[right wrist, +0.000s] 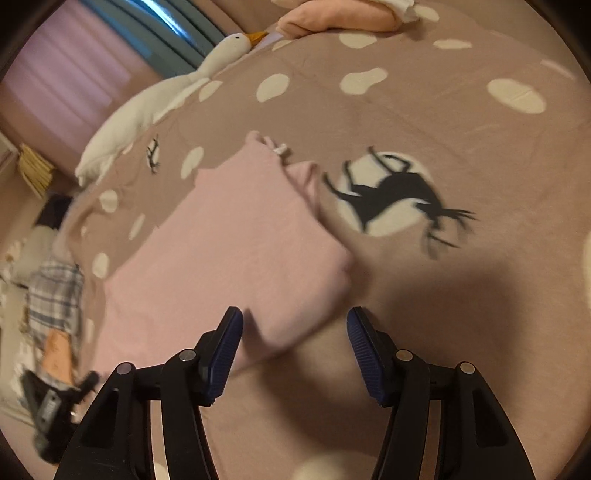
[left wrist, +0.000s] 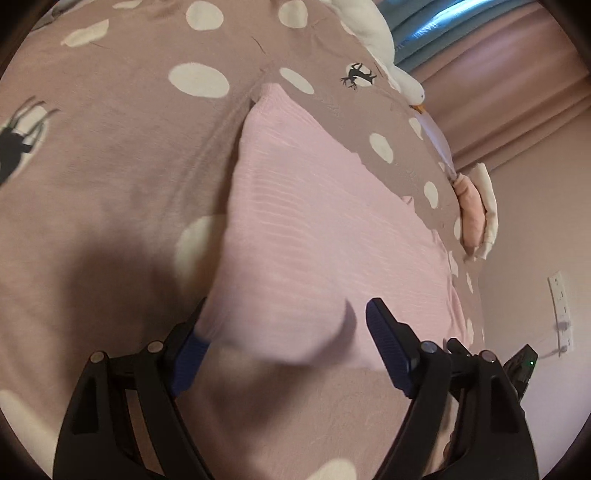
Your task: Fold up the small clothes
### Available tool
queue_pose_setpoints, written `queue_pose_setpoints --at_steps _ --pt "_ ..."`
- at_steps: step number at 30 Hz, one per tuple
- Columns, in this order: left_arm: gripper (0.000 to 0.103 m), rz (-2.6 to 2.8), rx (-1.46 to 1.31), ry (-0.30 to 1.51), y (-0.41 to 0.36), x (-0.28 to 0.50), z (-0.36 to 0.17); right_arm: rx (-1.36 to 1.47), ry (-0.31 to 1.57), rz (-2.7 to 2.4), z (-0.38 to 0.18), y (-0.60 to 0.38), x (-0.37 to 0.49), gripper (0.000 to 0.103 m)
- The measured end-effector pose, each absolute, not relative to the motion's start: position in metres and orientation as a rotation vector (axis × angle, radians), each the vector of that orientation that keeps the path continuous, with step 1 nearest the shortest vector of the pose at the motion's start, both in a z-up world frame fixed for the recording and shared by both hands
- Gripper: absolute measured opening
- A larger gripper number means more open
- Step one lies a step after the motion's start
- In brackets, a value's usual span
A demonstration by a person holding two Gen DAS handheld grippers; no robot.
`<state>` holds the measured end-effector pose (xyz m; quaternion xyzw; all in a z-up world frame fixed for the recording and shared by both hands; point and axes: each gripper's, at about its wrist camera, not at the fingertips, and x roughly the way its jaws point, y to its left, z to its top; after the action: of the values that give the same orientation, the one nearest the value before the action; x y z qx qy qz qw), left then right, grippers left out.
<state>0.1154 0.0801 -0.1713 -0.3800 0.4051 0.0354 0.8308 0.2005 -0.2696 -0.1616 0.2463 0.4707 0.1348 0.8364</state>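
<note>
With both my left gripper (left wrist: 284, 332) and right gripper (right wrist: 293, 343) spread wide and empty, the pink garment (left wrist: 314, 229) lies folded on the bedspread (left wrist: 122, 155) just beyond them, perhaps needing another fold.

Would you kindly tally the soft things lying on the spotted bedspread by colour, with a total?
Pink: 2, the folded pink garment and the peach bundle.
White: 1, the plush goose.
Total: 3.
</note>
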Motion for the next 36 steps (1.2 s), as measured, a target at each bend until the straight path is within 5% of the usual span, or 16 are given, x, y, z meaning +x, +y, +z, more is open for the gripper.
queue_pose_setpoints --at_steps 2,4,6,8,10,27,32,36 --pt "0.071 0.09 -0.796 0.835 0.079 0.124 -0.173 0.53 0.985 0.286 -0.164 -0.265 0.209 0.058" --pt "0.046 0.121 -0.795 0.831 0.081 0.132 -0.174 0.523 0.971 0.275 -0.165 -0.262 0.215 0.049" --pt "0.031 0.12 -0.805 0.857 0.083 0.138 -0.177 0.527 0.963 0.273 -0.167 -0.261 0.218 0.034" --pt "0.026 0.119 -0.782 0.868 0.083 0.138 -0.173 0.521 0.964 0.296 -0.166 -0.255 0.219 0.016" --pt "0.021 0.112 -0.743 0.856 0.078 0.132 -0.163 0.481 0.937 0.28 -0.159 -0.252 0.211 0.012" --pt "0.022 0.059 -0.571 0.991 0.005 0.024 -0.135 0.335 0.851 0.274 -0.093 -0.287 0.103 0.011" --pt "0.027 0.1 -0.507 1.01 -0.002 0.014 -0.135 0.292 0.847 0.282 -0.088 -0.286 0.096 0.011" --pt "0.041 0.13 -0.48 1.006 0.003 0.009 -0.129 0.24 0.818 0.286 -0.08 -0.269 0.097 0.011"
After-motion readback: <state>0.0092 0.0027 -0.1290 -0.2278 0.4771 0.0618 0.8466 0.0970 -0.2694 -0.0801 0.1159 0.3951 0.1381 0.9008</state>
